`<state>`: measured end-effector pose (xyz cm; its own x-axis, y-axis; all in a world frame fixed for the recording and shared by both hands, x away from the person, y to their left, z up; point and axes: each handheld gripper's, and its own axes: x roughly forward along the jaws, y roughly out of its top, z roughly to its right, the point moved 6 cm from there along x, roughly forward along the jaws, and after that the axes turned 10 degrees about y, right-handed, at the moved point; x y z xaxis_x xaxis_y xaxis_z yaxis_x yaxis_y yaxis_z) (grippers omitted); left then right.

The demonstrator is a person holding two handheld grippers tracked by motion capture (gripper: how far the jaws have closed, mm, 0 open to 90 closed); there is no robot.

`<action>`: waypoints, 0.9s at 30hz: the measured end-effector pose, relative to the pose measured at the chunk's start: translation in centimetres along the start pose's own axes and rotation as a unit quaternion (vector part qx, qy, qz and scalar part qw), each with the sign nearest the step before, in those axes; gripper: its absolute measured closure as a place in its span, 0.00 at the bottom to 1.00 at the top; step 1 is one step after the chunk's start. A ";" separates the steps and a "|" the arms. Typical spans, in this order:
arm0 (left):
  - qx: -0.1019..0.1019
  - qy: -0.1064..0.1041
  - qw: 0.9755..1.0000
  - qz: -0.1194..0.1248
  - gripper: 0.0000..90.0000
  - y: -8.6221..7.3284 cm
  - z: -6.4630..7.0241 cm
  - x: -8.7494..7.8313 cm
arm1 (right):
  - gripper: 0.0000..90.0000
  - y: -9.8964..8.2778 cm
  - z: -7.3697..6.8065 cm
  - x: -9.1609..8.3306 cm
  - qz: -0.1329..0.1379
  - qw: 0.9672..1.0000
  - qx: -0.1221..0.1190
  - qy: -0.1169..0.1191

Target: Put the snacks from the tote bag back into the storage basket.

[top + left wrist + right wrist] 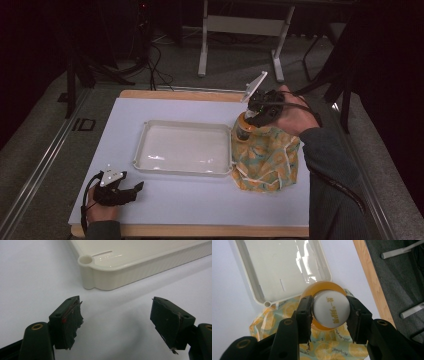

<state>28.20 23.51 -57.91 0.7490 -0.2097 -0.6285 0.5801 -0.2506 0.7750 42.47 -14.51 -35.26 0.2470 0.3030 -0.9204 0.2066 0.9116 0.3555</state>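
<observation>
Item: amber-orange bottle with a round white cap [331, 309] bearing gold lettering, too small and foreign to read here. Its body is hidden inside a fabric bag printed with orange slices on pale green [265, 160]; in the high view only the neck and shoulder [243, 127] rise above the cloth, partly masked by the right tongs [256, 112] and the hand behind them. The bag's base and its white trim cord are crumpled, so its shape is hard to judge.

Location: near the right edge of the pale tabletop [200, 200], the bag touching the right end of the cream plastic rectangular tray [141, 145].

Right tongs [331, 312]: both black pads pressed on opposite sides of the white cap, gripping it from above.

Left tongs [116, 320]: jaws standing wide apart with nothing between them, resting low by the front-left corner of the tabletop; seen there also in the high view [135, 189]. The tray's corner with its round socket [86, 260] is cut off at the top of that view.
</observation>
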 end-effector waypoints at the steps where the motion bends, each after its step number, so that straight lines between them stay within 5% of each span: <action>1: 0.000 0.000 1.000 0.000 0.28 0.0 0.0 0.0 | 0.66 0.1 0.0 0.0 0.000 1.000 -0.001 -0.001; 27: -0.007 -0.002 1.000 0.005 0.28 0.0 -0.1 -0.1 | 0.66 2.9 -1.7 0.3 -0.002 0.999 -0.035 0.006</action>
<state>28.20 23.60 -57.86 0.7533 -0.2148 -0.6216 0.5775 -0.2363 0.7815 41.51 -11.34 -34.76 0.2353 0.3025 -0.9237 0.1399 0.9299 0.3402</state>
